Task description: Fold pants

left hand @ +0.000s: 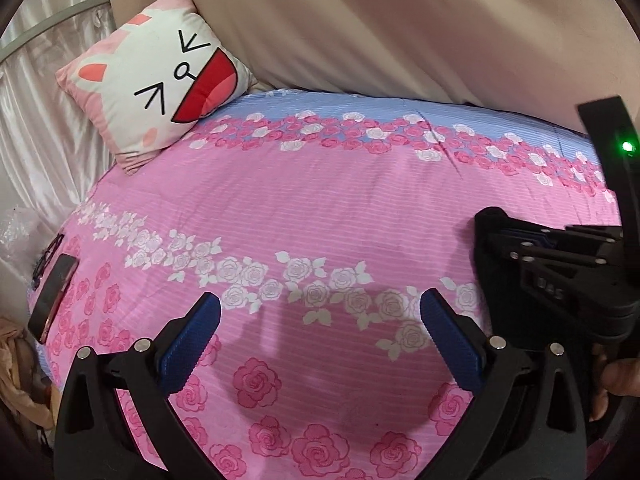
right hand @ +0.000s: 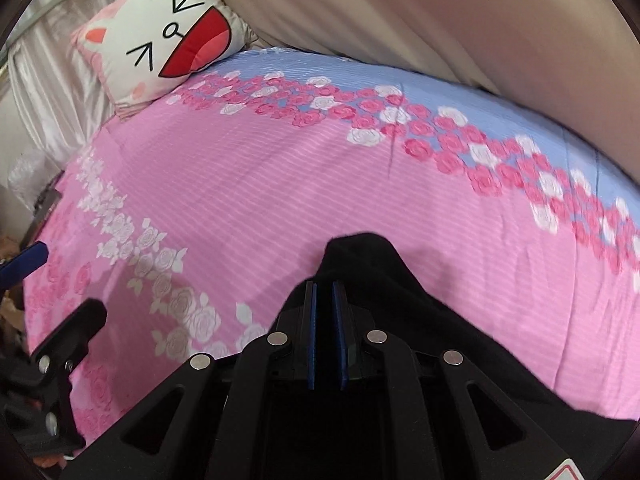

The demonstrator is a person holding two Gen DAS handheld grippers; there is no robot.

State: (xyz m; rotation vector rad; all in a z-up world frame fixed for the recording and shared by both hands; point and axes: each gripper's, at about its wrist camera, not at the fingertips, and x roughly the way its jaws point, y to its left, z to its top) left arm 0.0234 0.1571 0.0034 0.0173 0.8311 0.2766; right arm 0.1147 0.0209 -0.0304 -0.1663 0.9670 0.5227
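Observation:
Black pants [right hand: 460, 320] lie bunched on the pink rose-print bedspread [right hand: 280, 184] under and to the right of my right gripper [right hand: 325, 292]. Its blue pads stand a narrow slit apart with dark cloth in it, and a fold of the pants peaks just beyond the fingertips. In the left wrist view my left gripper [left hand: 320, 312] hangs wide open over bare bedspread [left hand: 320, 200] with nothing between its fingers. The right gripper [left hand: 496, 232] shows at that view's right edge. The left gripper's blue pad [right hand: 28, 260] shows at the right wrist view's left edge.
A white-and-pink cat-face cushion [left hand: 160, 80] leans at the bed's far left corner. A dark phone [left hand: 52, 292] lies on the left edge of the bed. Beige fabric [left hand: 400, 20] hangs behind the bed and pale satin curtain [left hand: 40, 120] to the left.

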